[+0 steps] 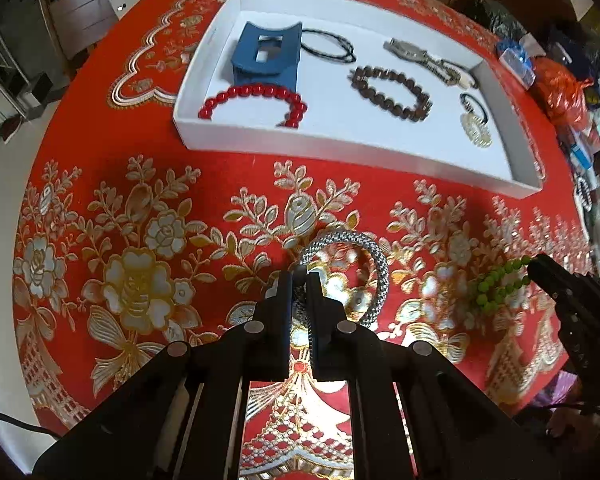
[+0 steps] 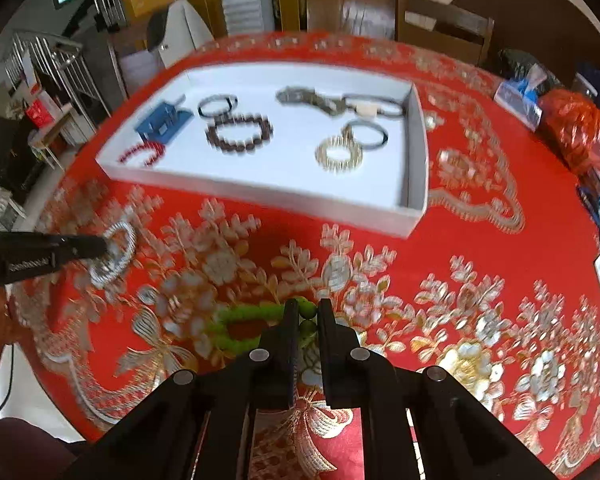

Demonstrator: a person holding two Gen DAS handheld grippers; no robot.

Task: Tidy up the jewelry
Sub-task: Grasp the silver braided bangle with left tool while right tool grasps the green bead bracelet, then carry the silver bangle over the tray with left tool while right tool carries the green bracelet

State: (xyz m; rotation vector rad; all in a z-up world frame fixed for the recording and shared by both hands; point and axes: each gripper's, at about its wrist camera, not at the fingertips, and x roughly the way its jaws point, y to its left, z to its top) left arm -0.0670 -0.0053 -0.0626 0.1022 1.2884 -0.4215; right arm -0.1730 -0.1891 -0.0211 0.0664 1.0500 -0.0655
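Left wrist view: the left gripper (image 1: 299, 276) is pinching the silver bangle (image 1: 374, 264) on the cloth. The right gripper (image 2: 308, 308) is pinching the green beads (image 2: 244, 312). Both are picking up; next, carry to the tray (image 1: 340, 144) at 12 o'clock.

A round table (image 1: 228, 168) carries everything, covered by a red cloth (image 2: 480, 240) embroidered with gold and silver flowers and scalloped borders. A shallow white tray (image 1: 340, 148) lies on the cloth toward the far side. Nearer the camera, a silver-grey woven bracelet (image 1: 374, 264) rests on the floral pattern. A green bead bracelet (image 1: 496, 284) sits to its right; whether it fully touches the cloth is unclear. Along the table's right edge are an orange plastic bag (image 1: 560, 88), a blue-and-white packet (image 2: 520, 96) and other small clutter too blurred to identify.
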